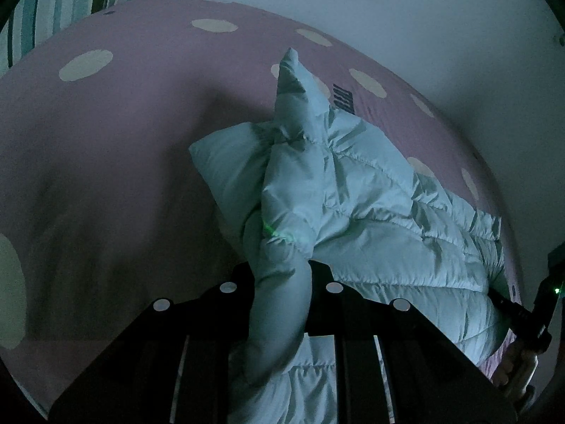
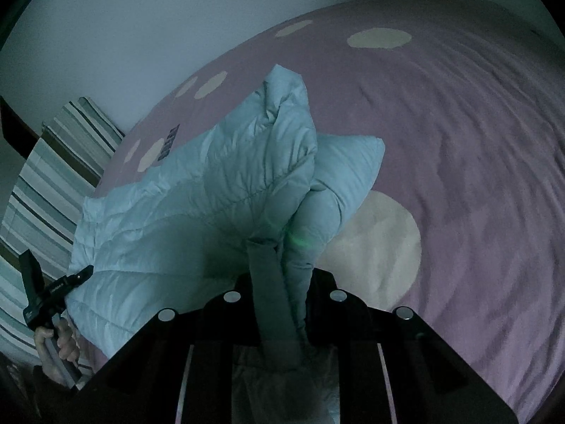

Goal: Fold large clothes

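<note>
A pale blue quilted puffer jacket (image 1: 370,212) hangs bunched between both grippers above a pink bed cover (image 1: 106,148) with cream dots. My left gripper (image 1: 282,275) is shut on a thick fold of the jacket, which runs down between its black fingers (image 1: 325,282). In the right wrist view the same jacket (image 2: 197,205) spreads to the left, and my right gripper (image 2: 282,282) is shut on another fold and a grey trim strip (image 2: 268,282). Each view shows the other gripper at the jacket's far edge: the right one (image 1: 519,314), the left one (image 2: 53,293).
The pink cover (image 2: 459,176) fills the bed to the right. A striped pillow (image 2: 49,183) lies at the bed's head, also visible as a striped pillow (image 1: 53,0) in the left wrist view. A pale wall (image 1: 388,7) runs behind. A hand (image 2: 60,349) grips the other handle.
</note>
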Demonstrator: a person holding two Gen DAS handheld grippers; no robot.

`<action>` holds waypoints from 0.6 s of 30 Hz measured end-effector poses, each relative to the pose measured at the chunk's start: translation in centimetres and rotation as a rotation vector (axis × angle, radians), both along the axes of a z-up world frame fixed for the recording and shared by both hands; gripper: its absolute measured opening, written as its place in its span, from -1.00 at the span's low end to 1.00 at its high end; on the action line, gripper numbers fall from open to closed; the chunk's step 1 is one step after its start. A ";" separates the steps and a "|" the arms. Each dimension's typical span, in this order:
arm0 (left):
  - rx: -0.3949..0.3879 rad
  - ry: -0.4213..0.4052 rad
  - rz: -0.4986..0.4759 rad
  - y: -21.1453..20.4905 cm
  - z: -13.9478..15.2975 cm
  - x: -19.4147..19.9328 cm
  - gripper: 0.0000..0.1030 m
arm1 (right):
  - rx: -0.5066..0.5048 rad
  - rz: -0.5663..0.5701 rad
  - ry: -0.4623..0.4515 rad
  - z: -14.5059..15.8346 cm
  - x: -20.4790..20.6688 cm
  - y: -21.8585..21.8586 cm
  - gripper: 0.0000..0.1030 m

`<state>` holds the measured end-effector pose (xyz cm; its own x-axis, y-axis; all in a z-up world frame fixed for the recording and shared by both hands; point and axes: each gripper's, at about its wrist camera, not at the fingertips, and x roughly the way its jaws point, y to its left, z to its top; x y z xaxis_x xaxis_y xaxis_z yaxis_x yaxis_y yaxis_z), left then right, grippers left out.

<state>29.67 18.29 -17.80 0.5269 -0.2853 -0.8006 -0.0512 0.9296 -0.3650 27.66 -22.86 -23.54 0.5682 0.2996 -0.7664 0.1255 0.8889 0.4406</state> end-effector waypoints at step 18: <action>0.021 0.031 0.031 -0.1 -2.2 3.5 -0.37 | -0.072 -0.025 -0.001 -0.3 1.2 0.7 -0.41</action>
